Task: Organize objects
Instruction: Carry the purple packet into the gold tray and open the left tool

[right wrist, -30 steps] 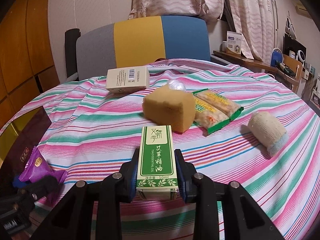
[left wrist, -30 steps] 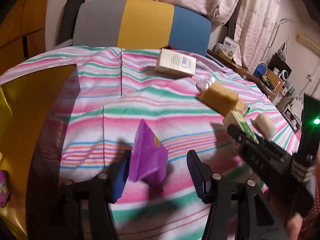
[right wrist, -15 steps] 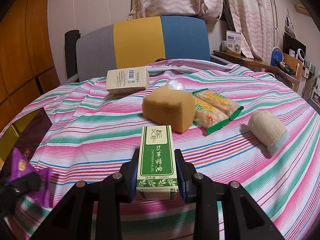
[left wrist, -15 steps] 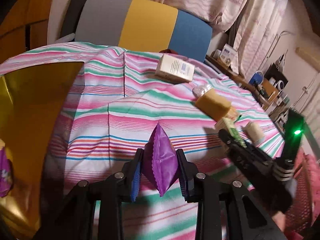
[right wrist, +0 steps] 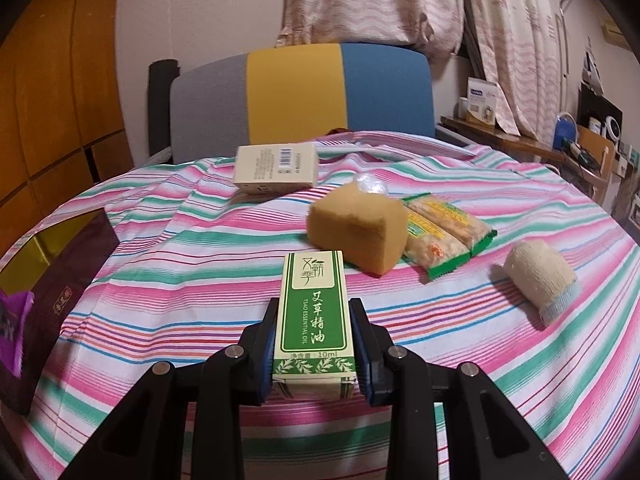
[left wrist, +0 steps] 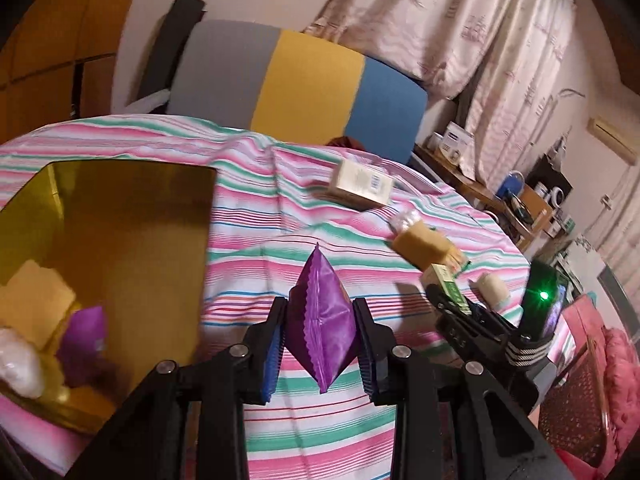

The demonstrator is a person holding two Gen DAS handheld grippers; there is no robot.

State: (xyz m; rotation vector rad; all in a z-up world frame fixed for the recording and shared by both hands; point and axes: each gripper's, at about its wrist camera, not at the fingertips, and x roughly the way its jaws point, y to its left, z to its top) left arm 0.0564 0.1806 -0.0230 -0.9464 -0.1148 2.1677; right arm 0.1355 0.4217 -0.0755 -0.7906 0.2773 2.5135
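1. The gold-lined box sits open on the left of the striped cloth, already holding a sponge piece, a purple packet and a clear-wrapped item. I judge the step in hand to be carrying things over to it.
2. The left gripper is clamped on the purple sachet, which hangs clear of the cloth just right of the box. A second ago its jaws stood apart around the sachet; now they pinch it and the view has tilted toward the box.
3. The right gripper grips the green essential-oil carton upright, as it did a second ago, near the yellow sponge.
4. Next, the sachet probably needs swinging left over the box rim before release; the carton would follow.
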